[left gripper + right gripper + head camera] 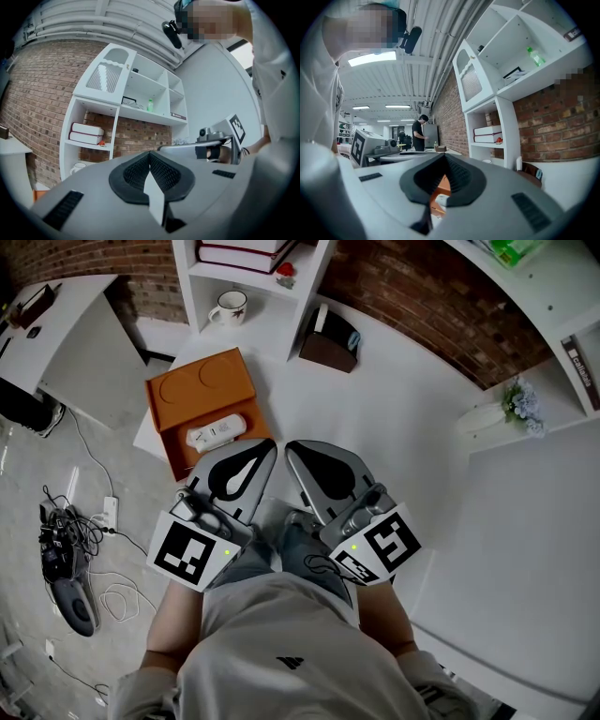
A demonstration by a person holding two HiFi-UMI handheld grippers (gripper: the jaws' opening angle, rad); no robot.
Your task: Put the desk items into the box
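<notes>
Left tool, right tool, white desk, orange box, brick wall

Setting: open-plan office, one corner fitted out as a study nook.
Walls: red brick wall behind the white desk.
Furniture: white shelf unit carrying books and a mug; a second desk alongside.
Ceiling: long strip lights over further workstations.
Floor: grey, with loose cables and a power strip.
Occupant: a person standing at the far end.
</notes>
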